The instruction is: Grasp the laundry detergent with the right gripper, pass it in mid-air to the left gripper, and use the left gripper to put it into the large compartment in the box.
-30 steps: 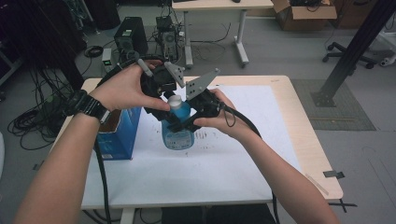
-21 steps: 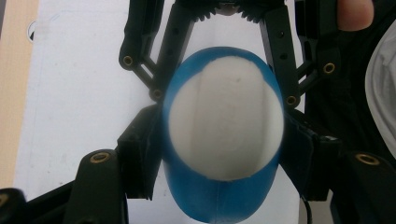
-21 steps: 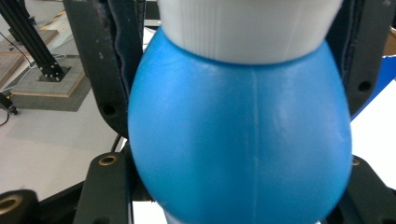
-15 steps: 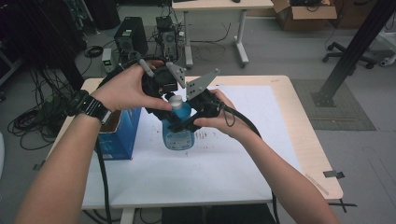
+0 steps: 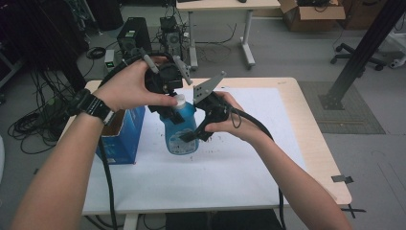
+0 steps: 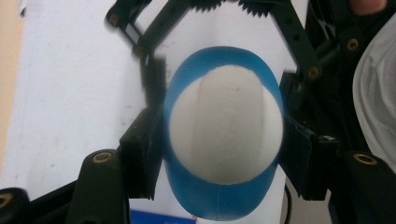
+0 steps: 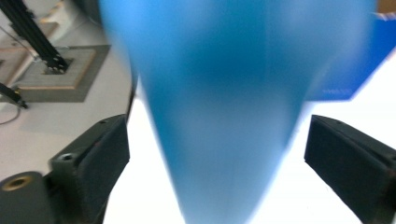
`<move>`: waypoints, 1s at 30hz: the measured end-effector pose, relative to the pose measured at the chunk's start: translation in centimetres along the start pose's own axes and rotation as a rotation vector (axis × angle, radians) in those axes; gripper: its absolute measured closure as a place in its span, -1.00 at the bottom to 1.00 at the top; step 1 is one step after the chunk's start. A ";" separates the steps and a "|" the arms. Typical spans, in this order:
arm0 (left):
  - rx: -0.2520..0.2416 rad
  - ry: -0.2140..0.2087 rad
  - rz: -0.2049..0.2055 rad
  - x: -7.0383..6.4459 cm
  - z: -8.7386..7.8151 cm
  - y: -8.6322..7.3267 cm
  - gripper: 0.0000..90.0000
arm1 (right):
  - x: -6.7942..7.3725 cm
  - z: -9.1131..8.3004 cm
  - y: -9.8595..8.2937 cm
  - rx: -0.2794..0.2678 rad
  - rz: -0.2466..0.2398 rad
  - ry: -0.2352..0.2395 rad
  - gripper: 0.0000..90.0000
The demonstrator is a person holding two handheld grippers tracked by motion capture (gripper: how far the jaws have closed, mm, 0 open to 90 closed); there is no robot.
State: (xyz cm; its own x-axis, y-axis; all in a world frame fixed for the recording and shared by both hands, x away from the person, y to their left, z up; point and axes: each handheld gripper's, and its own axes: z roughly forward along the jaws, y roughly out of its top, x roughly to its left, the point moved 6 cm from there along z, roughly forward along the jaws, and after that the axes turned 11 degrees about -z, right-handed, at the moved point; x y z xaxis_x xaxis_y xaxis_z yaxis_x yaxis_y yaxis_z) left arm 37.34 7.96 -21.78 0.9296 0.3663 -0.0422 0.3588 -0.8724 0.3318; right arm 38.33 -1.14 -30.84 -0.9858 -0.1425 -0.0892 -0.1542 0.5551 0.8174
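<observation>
Upright, cap-up blue bottle (image 5: 179, 129), left hand-held gripper (image 5: 168, 103) clamping its neck, right hand-held gripper (image 5: 191, 136) apart.

We see the blue bottle (image 5: 179, 128) in the middle of the white sheet (image 5: 268, 143), with the left gripper (image 5: 171, 109) at its white cap (image 5: 179, 100) and the right gripper (image 5: 194, 136) on its right side, so both block there. Just left stands a blue box (image 5: 119, 136), which closes the left passage. To the right and near us the sheet is free for a hand.
</observation>
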 end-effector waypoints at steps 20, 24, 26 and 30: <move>-0.002 0.349 -0.740 7.0 -9.0 -4.4 -0.16 | -1.6 -11.2 -11.6 0.192 0.224 -0.208 -0.89; -0.006 0.378 -0.837 7.9 -9.9 -5.6 -0.16 | -1.6 -12.7 -13.1 0.225 0.242 -0.240 -0.89; -0.010 0.393 -0.884 8.4 -10.3 -6.3 -0.16 | -1.4 -14.0 -14.3 0.239 0.267 -0.261 -0.89; -0.019 0.413 -1.008 9.4 -11.1 -8.2 -0.16 | -1.2 -15.4 -15.6 0.255 0.290 -0.284 -0.88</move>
State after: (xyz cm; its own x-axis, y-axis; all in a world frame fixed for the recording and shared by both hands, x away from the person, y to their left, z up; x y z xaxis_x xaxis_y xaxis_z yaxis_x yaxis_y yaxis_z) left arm 42.23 22.13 -14.41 0.1073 0.9941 0.0153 0.9357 -0.1062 0.3366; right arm 42.98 -22.22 -34.69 -0.9643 0.2580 -0.0595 0.1532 0.7270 0.6693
